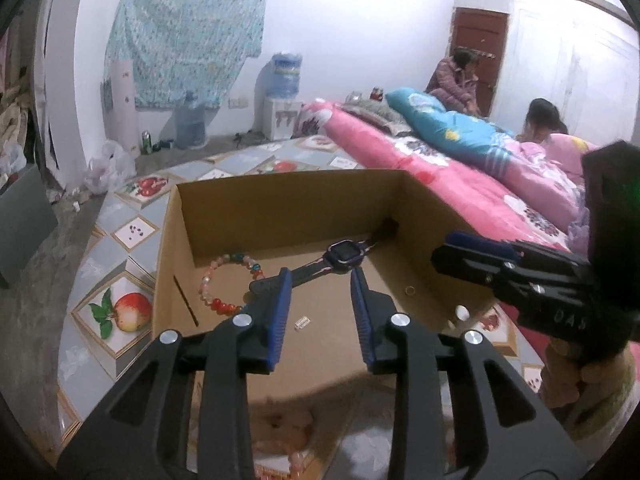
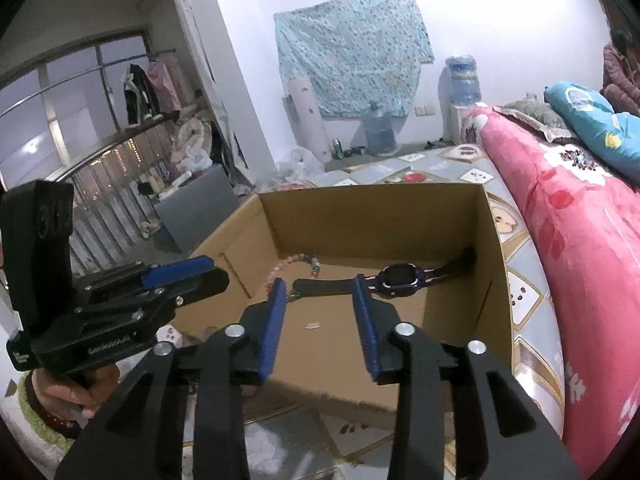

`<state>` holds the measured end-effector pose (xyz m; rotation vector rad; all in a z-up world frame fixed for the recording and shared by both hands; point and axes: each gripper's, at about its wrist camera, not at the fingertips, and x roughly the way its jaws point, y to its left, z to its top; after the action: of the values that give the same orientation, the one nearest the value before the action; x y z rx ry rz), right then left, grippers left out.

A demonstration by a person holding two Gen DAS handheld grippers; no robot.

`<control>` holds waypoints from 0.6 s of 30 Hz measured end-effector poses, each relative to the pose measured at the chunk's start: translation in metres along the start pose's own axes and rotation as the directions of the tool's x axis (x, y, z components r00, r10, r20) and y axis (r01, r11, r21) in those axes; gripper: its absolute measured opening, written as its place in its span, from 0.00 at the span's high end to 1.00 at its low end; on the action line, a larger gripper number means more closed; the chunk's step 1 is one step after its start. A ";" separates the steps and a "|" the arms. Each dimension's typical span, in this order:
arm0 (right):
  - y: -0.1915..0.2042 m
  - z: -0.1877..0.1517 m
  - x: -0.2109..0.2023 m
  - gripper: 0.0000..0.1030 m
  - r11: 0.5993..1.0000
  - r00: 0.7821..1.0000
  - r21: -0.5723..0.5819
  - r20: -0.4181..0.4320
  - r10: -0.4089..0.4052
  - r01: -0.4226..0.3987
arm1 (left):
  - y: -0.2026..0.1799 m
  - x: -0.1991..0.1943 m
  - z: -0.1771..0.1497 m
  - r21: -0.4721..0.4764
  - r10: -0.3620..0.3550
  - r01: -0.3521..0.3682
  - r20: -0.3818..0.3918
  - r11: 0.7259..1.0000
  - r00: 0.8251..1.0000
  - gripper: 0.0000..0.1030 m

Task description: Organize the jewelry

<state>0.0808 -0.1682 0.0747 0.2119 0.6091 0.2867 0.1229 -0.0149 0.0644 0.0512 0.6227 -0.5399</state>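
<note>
Fruit-print tablecloth [image 1: 120,312] under your cardboard box [image 1: 288,208] mid-frame, watch [image 1: 344,254], bead bracelet [image 1: 224,280], gold ring [image 1: 410,290] only in left view, no legible writing, your left gripper [image 1: 320,284] and right gripper [image 2: 320,292] part-open, holding nothing.

The cardboard box [image 1: 280,208] is plain brown; in it lie a bead bracelet [image 1: 224,280] of pink, red, orange and teal beads, a dark watch [image 1: 344,254] with a purple-edged case and a black strap marked with pink, a small gold ring [image 1: 410,290] and a tiny pale clip [image 1: 303,323]. The desk [image 1: 120,240] wears a grey-blue cloth patterned with diamonds and framed fruit pictures, among them a red apple with green leaves. Both grippers are black with blue ribbed fingers [image 1: 280,312], the bed [image 1: 460,184] carries a pink blanket with red and white flowers, and a speckled turquoise cloth [image 2: 352,48] hangs on the white wall.
</note>
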 end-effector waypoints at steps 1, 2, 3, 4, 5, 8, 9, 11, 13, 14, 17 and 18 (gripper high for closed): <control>0.003 -0.003 -0.006 0.63 1.000 1.000 -0.004 0.007 0.008 -0.008 | -0.002 -0.005 -0.002 0.005 -0.002 0.002 0.006 1.000 1.000 0.68; 0.004 -0.004 -0.008 0.62 1.000 1.000 -0.005 0.009 0.015 -0.015 | -0.004 -0.012 -0.007 0.011 -0.005 0.005 0.015 1.000 1.000 0.65; 0.006 -0.007 -0.013 0.62 1.000 1.000 -0.005 0.013 0.023 -0.023 | -0.006 -0.018 -0.011 0.014 -0.008 0.008 0.020 1.000 1.000 0.65; 0.008 -0.008 -0.016 0.61 1.000 1.000 -0.006 0.015 0.027 -0.027 | -0.007 -0.022 -0.014 0.014 -0.012 0.012 0.023 1.000 1.000 0.63; 0.010 -0.011 -0.020 0.59 0.999 0.999 -0.009 0.016 0.032 -0.032 | -0.008 -0.028 -0.019 0.011 -0.017 0.017 0.024 1.000 1.000 0.61; 0.014 -0.017 -0.030 0.55 0.999 0.999 -0.010 0.025 0.046 -0.045 | -0.009 -0.039 -0.031 0.002 -0.022 0.022 0.023 1.000 0.999 0.56; 0.015 -0.019 -0.033 0.55 0.999 0.998 -0.007 0.026 0.050 -0.050 | -0.010 -0.042 -0.036 0.000 -0.022 0.022 0.021 1.000 1.000 0.56; 0.017 -0.023 -0.037 0.54 0.998 0.998 -0.005 0.026 0.057 -0.057 | -0.011 -0.046 -0.044 0.001 -0.021 0.021 0.013 1.000 1.000 0.53; 0.019 -0.027 -0.040 0.54 0.998 0.998 -0.004 0.022 0.059 -0.059 | -0.011 -0.049 -0.052 -0.002 -0.017 0.017 0.003 1.000 1.000 0.53; 0.019 -0.028 -0.041 0.53 0.998 0.998 -0.002 0.020 0.060 -0.060 | -0.011 -0.050 -0.056 -0.008 -0.018 0.018 -0.003 1.000 1.000 0.52; 0.022 -0.033 -0.044 0.51 0.998 0.998 0.003 0.011 0.066 -0.066 | -0.009 -0.053 -0.064 -0.028 -0.021 0.020 -0.012 0.999 1.000 0.51; 0.022 -0.034 -0.045 0.50 0.998 0.998 0.005 0.011 0.068 -0.068 | -0.008 -0.054 -0.065 -0.033 -0.021 0.020 -0.012 0.999 1.000 0.51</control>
<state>0.0206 -0.1581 0.0773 0.2394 0.5926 0.3490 0.0472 0.0165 0.0425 0.0175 0.6445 -0.5496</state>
